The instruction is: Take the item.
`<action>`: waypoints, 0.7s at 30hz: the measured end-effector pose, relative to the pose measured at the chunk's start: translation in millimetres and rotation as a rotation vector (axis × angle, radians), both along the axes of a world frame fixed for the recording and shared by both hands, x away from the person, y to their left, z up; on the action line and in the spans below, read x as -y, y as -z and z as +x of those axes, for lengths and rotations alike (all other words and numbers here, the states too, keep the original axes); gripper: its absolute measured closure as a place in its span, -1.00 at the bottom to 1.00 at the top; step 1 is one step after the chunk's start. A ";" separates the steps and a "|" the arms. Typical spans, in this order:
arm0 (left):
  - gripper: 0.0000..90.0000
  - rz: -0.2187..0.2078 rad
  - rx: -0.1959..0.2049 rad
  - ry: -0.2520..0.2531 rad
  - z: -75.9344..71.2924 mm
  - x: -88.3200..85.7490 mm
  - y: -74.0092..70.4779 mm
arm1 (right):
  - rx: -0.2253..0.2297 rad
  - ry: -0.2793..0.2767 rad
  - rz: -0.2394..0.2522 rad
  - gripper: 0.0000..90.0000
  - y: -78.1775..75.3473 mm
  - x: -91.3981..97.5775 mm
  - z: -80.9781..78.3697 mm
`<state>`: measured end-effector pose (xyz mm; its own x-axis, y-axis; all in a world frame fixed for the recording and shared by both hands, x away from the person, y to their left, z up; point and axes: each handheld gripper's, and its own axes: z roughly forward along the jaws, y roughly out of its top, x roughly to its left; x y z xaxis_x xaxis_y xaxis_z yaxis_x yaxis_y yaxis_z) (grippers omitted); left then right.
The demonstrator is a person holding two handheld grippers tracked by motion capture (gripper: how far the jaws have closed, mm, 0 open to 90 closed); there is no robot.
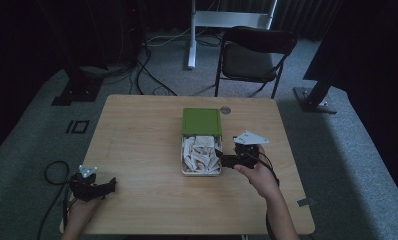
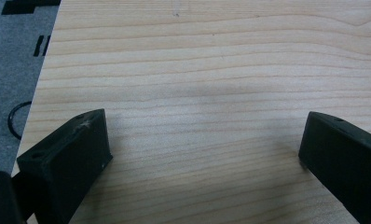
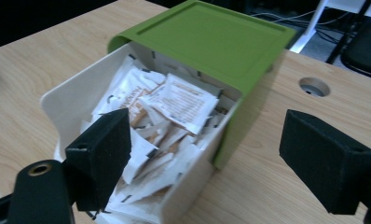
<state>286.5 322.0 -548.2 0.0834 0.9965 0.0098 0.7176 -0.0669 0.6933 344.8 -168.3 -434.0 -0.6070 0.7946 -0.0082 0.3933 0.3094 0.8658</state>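
A white rectangular plastic box (image 1: 201,172), heaped with crinkled white-and-orange paper sachets (image 3: 174,100), is set near the middle of the pale wood-grain desk (image 1: 142,150). Its green sliding lid (image 1: 201,121) is pushed halfway back, presumably for access. Beside the box, the right gripper (image 1: 220,159) is held released, jaws spread. Well away from the box, the left gripper (image 1: 111,185) is likewise parted.

The left half of the surface (image 1: 137,145) lies bare, so the left gripper (image 1: 109,186), at the near left corner with jaws apart, has open wood ahead of it. Right of centre stands a white box (image 1: 201,172) of sachets (image 3: 174,100), its green lid (image 1: 201,121) covering the far part. The right gripper (image 1: 220,154), jaws spread, sits at the box's right wall.
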 end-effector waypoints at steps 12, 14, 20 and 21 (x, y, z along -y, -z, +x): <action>-0.94 0.001 0.001 0.000 0.0 0.0 0.0 | 0.000 -0.092 -0.015 -0.55 1.3 -29.9 0.1; -0.94 0.000 0.001 0.000 0.0 0.0 0.0 | 0.000 -0.106 -0.022 -0.54 2.1 -34.3 0.1; -0.94 0.000 0.000 0.000 0.0 0.0 0.0 | -0.013 -0.130 -0.034 -0.46 6.5 -47.7 -0.2; -0.94 0.000 0.001 0.000 0.0 0.0 0.0 | -0.017 -0.134 -0.032 -0.44 7.7 -49.5 0.0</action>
